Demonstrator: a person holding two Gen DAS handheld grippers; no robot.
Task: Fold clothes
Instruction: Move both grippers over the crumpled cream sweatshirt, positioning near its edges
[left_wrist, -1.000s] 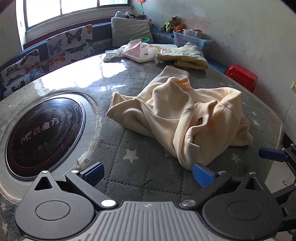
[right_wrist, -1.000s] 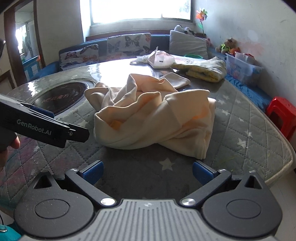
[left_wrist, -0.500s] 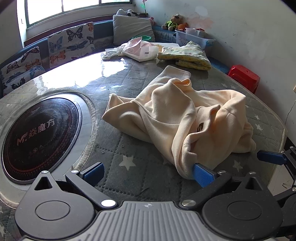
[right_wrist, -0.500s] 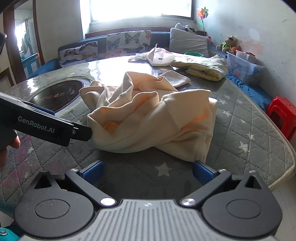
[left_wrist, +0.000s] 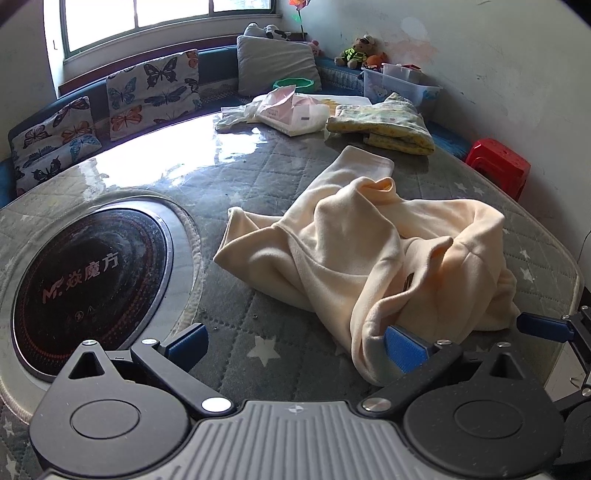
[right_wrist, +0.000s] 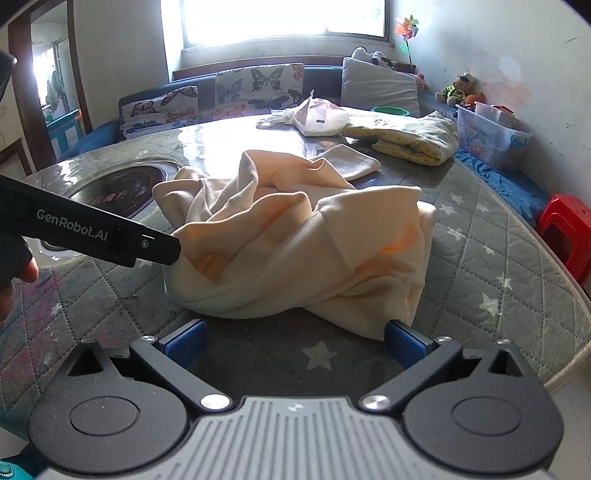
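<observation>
A crumpled cream garment (left_wrist: 369, 258) lies on the grey quilted table, also in the right wrist view (right_wrist: 295, 251). My left gripper (left_wrist: 295, 343) is open, low over the table; its right pad (left_wrist: 404, 349) touches the garment's near hem, the left pad over bare cloth. In the right wrist view the left gripper's black arm (right_wrist: 92, 232) reaches the garment's left edge. My right gripper (right_wrist: 295, 343) is open, its right pad (right_wrist: 402, 345) at the garment's near corner. One right-gripper finger (left_wrist: 543, 328) shows at the garment's right edge.
A black round hotplate (left_wrist: 88, 284) is set in the table (left_wrist: 240, 184) at left. A folded yellow garment (left_wrist: 384, 125) and a white plastic bag (left_wrist: 288, 114) lie at the far side. A red stool (left_wrist: 498, 166) stands by the right edge. Cushions line the window bench.
Both grippers have moved forward toward the garment. The left gripper's right pad now touches the near hem, and the right gripper's right pad has reached the near corner.
</observation>
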